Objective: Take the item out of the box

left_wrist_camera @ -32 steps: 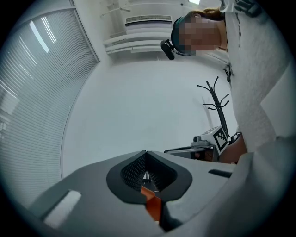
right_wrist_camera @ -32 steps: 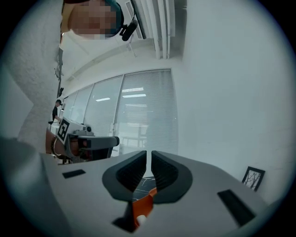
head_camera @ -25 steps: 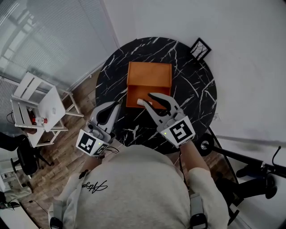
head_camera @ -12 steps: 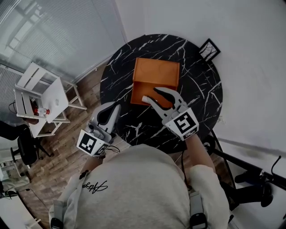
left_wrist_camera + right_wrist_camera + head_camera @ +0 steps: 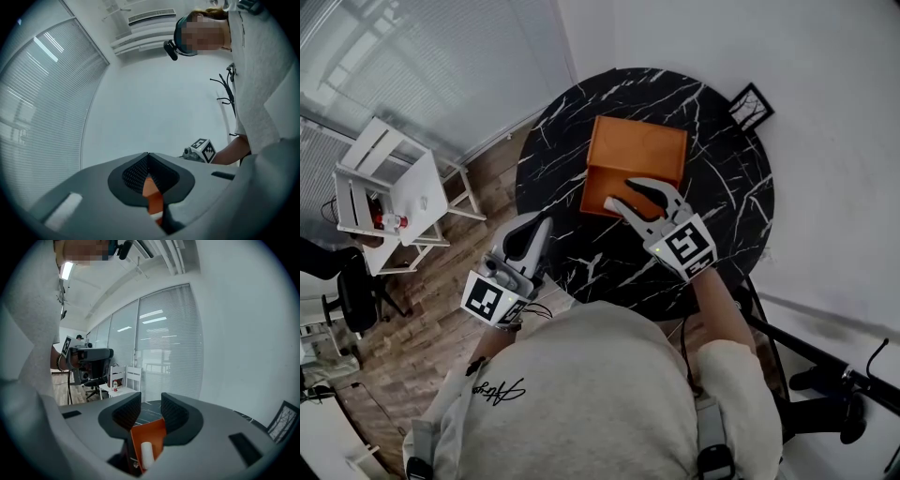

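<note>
The orange cardboard box lies open on the round black marble table. A small white cylinder rests inside it. The right tool hovers just above that cylinder with its jaws apart, touching nothing. The left tool is off the table's near edge, jaws together and empty.

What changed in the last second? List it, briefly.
The right claw, open, edged forward over the orange box and grips nothing yet. The left claw stayed shut by the table edge. The box stayed put, with the white item inside.
</note>
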The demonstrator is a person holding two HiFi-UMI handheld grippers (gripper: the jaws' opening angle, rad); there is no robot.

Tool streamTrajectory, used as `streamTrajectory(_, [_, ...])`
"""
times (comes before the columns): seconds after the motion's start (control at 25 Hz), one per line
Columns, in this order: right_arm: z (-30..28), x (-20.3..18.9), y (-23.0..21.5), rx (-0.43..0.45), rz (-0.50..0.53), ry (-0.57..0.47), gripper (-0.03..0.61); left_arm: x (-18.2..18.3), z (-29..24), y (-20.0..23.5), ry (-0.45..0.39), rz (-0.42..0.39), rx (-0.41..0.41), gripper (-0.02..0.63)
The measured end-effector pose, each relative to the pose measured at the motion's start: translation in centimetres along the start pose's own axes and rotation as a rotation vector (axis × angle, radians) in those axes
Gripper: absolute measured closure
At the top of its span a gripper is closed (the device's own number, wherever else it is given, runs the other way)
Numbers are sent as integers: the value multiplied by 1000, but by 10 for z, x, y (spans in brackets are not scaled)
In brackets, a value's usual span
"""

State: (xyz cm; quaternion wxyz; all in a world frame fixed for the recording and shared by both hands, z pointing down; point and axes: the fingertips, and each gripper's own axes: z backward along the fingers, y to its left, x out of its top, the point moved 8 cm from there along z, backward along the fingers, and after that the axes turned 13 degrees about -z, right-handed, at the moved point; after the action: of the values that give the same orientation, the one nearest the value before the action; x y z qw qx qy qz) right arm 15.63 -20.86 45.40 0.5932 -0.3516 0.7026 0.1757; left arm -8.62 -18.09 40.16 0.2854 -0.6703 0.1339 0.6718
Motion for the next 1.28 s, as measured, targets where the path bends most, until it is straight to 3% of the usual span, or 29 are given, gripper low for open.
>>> streamTrajectory(1.28, [-31,-56,-23,95,53,156,466,-1,23,-4,45,-15,70,611])
